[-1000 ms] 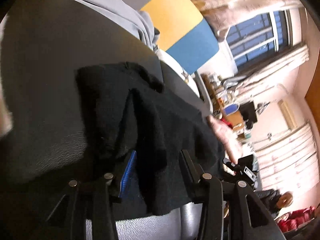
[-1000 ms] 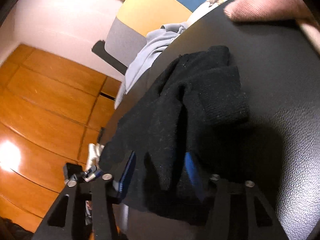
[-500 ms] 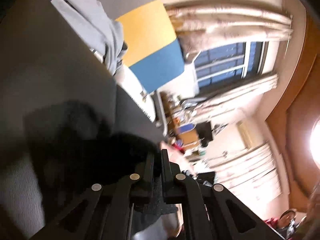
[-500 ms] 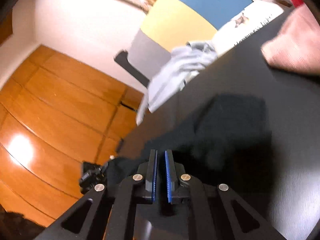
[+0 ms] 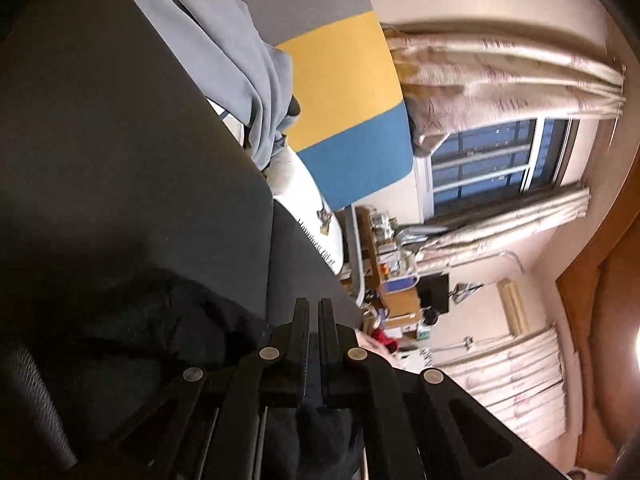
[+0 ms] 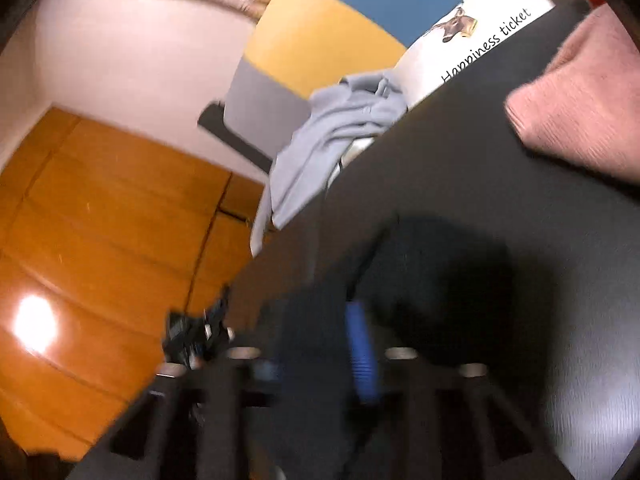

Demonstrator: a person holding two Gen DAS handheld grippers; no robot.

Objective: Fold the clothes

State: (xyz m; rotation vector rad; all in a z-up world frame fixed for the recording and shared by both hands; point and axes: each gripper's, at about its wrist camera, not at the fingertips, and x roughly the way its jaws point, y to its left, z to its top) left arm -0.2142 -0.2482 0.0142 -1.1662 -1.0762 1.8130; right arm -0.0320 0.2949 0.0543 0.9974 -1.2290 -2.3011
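The left gripper point(image 5: 313, 322) is clenched, its two black fingers pressed together, and dark fabric of the black garment point(image 5: 144, 332) bunches around and beneath them, so it seems to pinch a fold of that cloth, though the pinch itself is hidden. The garment lies crumpled on the dark tabletop point(image 5: 120, 140) near the edge closest to the camera. In the right wrist view the right gripper point(image 6: 316, 340) is blurred and its jaws are opening; a blue pad point(image 6: 362, 356) shows on one finger, with the black garment point(image 6: 432, 276) spread between and beyond the fingers, and whether the pads press on the cloth cannot be told. At the far edge of the tabletop a light grey garment point(image 5: 240, 68) hangs in folds over the side; the same grey cloth point(image 6: 332, 140) appears in the right view, just beside a white sheet point(image 6: 472, 36) printed with "Happiness ticket". A pink knitted garment point(image 6: 580, 108) rests on the tabletop at its right side. Behind stand a panel of grey, yellow and blue point(image 5: 340, 112), pale curtains point(image 5: 500, 76) and a dark window point(image 5: 488, 164).
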